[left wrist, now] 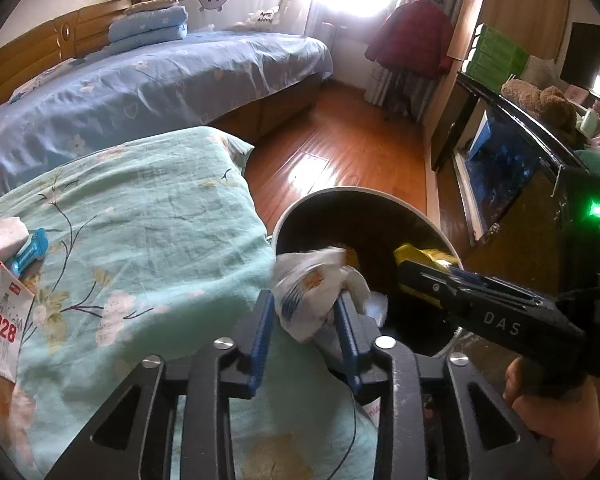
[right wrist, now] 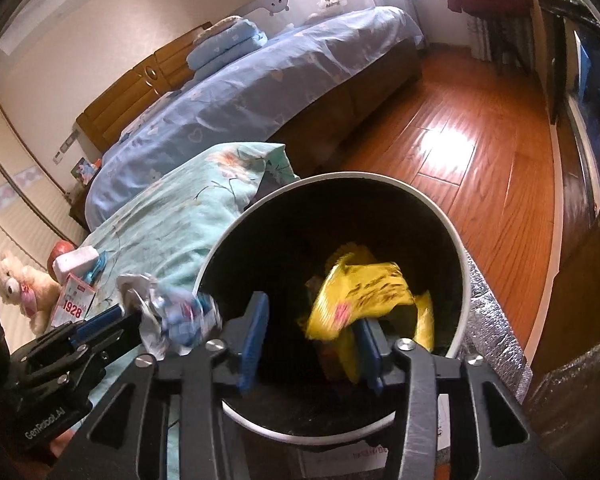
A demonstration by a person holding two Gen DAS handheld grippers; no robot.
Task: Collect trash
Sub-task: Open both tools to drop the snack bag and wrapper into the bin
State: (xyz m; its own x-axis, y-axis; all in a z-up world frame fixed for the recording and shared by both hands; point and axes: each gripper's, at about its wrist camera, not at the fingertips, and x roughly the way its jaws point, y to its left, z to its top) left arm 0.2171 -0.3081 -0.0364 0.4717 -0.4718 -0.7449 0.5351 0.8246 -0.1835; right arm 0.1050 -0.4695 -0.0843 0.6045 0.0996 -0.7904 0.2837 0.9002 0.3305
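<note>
Black bin (right wrist: pixel 456 256), yellow wrapper (right wrist: pixel 360 292) dropping inside, white wrapper (left wrist: pixel 320 292) at rim

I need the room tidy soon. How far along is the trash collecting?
Done: nothing clearly, though the bin may hold scraps under the yellow wrapper. In hand: that wrapper sits between the right tool's open jaws over the bin; the left tool carries a crumpled bag at the rim. Left: the red-and-white carton and blue item on the quilt.
</note>
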